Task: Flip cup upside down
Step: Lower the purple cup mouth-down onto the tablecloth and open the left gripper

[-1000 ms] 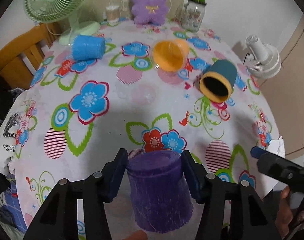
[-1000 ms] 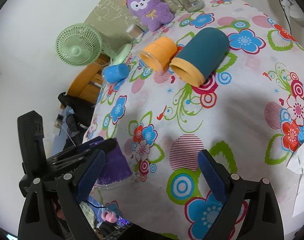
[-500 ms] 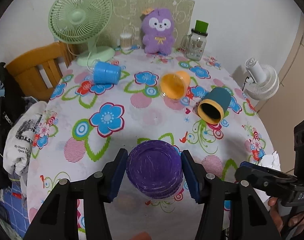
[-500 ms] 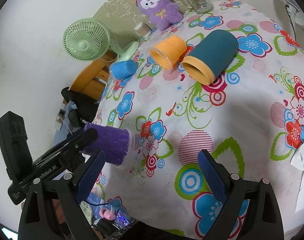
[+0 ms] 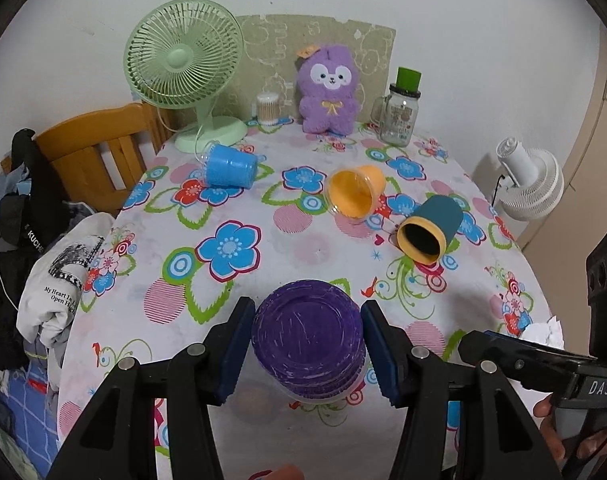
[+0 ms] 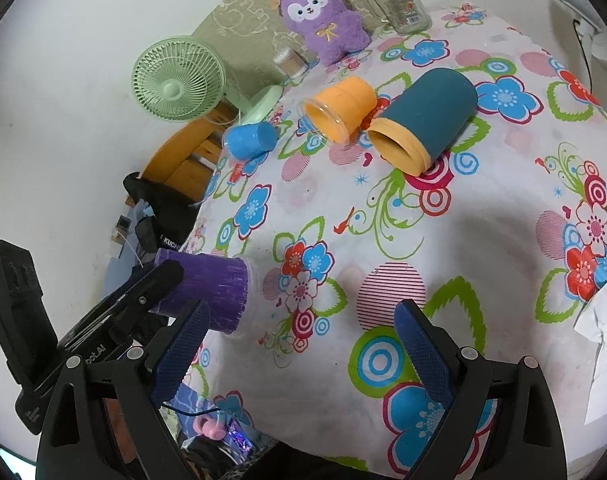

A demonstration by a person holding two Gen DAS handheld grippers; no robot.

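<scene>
Tilted since a second ago, the scratched purple plastic cup [image 5: 307, 340] now points its round base at the left camera, clamped in the left tongs [image 5: 307, 350] above the near edge of the flower-print bench [image 5: 231, 216]. Right tongs [image 6: 299, 354] hang open, empty. Beyond lie a blue cup [image 5: 230, 167], an orange cup [image 5: 355, 195] and a teal cup [image 5: 431, 229].

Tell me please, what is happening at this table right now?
A person holds two grippers. The left gripper is clamped on a purple plastic cup and holds it on its side, above the flowered tablecloth, not yet upside down. The right gripper is open and empty. Farther back, a blue cup, an orange cup and a teal cup with a yellow rim lie on their sides.
</scene>
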